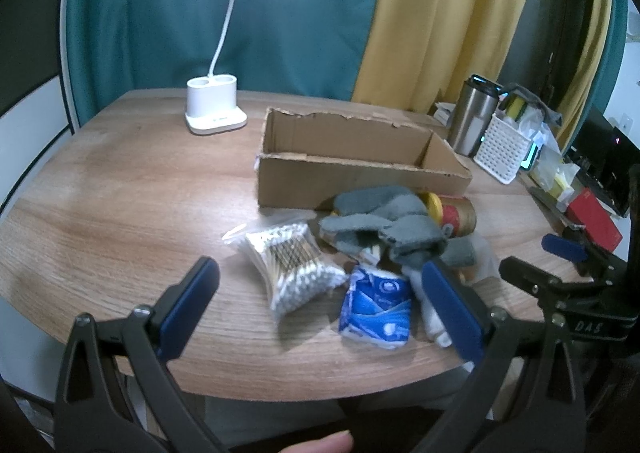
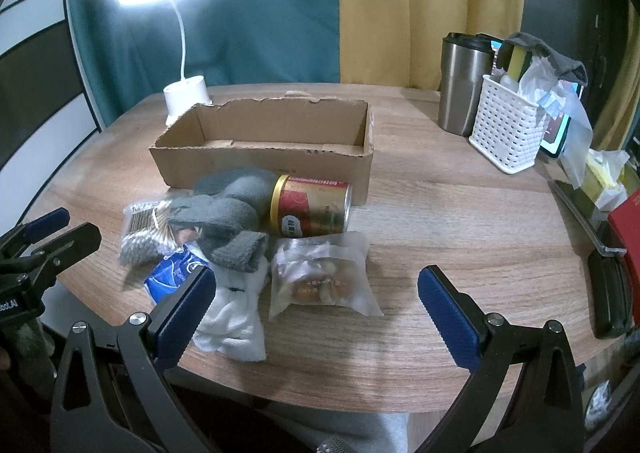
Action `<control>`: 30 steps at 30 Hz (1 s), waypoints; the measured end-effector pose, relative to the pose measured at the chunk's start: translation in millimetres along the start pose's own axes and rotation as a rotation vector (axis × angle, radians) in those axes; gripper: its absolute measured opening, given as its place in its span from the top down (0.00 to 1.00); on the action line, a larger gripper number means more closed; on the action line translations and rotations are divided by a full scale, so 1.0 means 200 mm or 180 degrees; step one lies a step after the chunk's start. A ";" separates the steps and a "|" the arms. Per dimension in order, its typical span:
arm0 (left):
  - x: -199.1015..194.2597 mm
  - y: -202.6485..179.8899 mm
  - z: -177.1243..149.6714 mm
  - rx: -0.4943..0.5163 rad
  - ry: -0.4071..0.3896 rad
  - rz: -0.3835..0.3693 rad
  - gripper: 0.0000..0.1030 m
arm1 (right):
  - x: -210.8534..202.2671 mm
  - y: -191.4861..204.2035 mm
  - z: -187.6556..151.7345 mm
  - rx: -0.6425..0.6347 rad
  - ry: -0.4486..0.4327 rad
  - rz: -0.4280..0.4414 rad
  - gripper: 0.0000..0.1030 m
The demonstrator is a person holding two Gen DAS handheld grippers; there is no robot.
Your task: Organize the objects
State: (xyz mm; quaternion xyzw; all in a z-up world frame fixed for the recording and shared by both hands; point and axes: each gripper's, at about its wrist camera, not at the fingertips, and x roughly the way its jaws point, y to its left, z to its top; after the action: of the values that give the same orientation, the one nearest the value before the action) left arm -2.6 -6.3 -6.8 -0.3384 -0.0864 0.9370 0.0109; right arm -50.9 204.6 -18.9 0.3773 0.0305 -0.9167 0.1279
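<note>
1. the left gripper is hovering over the near edge of the wooden table, its blue-padded jaws standing wide apart and gripping nothing.
2. the right gripper is hanging over the same near edge, its jaws also spread wide with nothing between them.
3. a cardboard box is sitting open-topped toward the middle of the table, and its inside is showing only bare cardboard.
4. the clutter is lying in a heap just in front of the box, on the near side.
5. a grey cloth is sprawling across the heap, draping over the things under it.
6. a red and gold can is lying on its side, touching the grey cloth and sitting just beside the box's front wall.
7. a bag of cotton swabs is lying at the left of the heap, partly tucked under the cloth in the right wrist view.
8. a blue tissue pack is lying nearest the left gripper, just beside the swabs.
9. a white cloth is lying at the table's near edge, next to the right gripper's left finger.
10. a clear snack packet is resting in front of the can.
11. a white desk lamp is shining behind the box.
12. a steel tumbler and a white basket are standing together, well apart from the heap on the right.
</note>
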 end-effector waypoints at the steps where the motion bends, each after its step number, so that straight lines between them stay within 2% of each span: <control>1: 0.00 0.00 0.00 0.0007 -0.0006 0.0007 0.01 | 0.00 0.00 0.00 0.0003 -0.0003 0.0000 0.01; 15: 0.06 0.01 0.01 -0.0017 0.0070 0.0044 0.01 | 0.06 -0.03 -0.01 0.0035 0.0068 0.0028 0.01; 30: 0.22 0.07 0.03 -0.0092 0.0189 0.0194 0.01 | 0.19 -0.08 -0.04 0.0082 0.0206 0.0021 0.01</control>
State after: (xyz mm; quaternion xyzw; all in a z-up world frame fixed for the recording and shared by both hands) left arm -40.2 -17.1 -33.3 -0.3686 -0.0893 0.9251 -0.0200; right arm -75.9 213.8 -51.4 0.4085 0.0216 -0.9039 0.1250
